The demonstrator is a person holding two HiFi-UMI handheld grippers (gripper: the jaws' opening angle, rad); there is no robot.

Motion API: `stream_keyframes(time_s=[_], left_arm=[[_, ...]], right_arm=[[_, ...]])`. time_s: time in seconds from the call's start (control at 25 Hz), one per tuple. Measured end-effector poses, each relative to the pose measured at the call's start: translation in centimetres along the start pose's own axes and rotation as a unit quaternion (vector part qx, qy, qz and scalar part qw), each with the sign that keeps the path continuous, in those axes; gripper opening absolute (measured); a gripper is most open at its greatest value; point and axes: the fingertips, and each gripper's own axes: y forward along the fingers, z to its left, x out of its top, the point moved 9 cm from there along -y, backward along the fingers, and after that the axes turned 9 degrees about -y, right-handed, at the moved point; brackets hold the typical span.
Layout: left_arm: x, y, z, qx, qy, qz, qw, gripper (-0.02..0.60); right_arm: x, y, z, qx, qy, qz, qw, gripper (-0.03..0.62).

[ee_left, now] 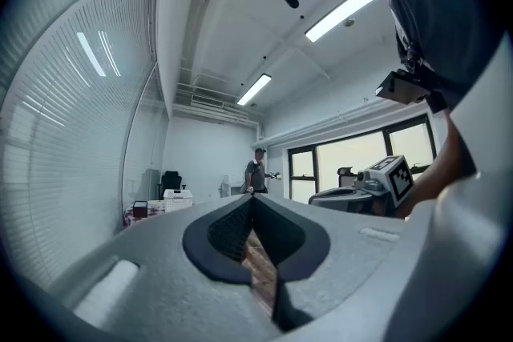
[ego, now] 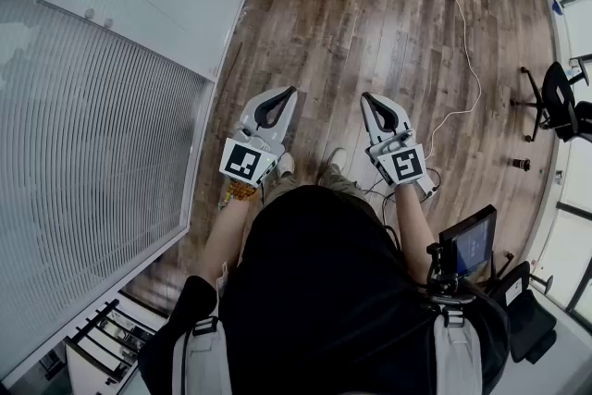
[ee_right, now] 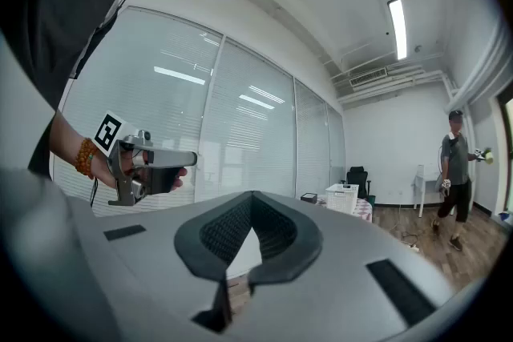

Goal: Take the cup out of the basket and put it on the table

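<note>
Right gripper view: basket (ee_right: 342,197) on table (ee_right: 365,209), contents unclear.

left gripper (ee_left: 252,196) | fingers (ee_left: 227,230) together, empty | white basket (ee_left: 178,199) far off

The person wears a black shirt (ego: 314,273) with short sleeves. Pale grey straps (ego: 200,356) go over both shoulders. A band of orange beads (ego: 239,191) is on the left wrist. The left gripper (ego: 289,92) and the right gripper (ego: 367,97) are pale grey with black pads inside. Each has a white cube (ego: 246,161) with a black square mark on it.
</note>
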Motion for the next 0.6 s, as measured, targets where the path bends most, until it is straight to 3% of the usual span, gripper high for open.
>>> stream_keyframes(time_s=[0.32, 0.6], left_arm=[[-0.4, 5.0, -1.9, 0.011, 0.004, 0.005, 0.9999, 0.005], [-0.3, 9.7, -2.2, 0.035, 0.003, -0.019, 0.9992, 0.005]], right_arm=[[-1.7, -1.3, -5.5, 0.014, 0.029, -0.028, 0.999, 0.012], [-2.5, -0.5, -11.5, 0.028, 0.006, -0.046, 0.999, 0.012]])
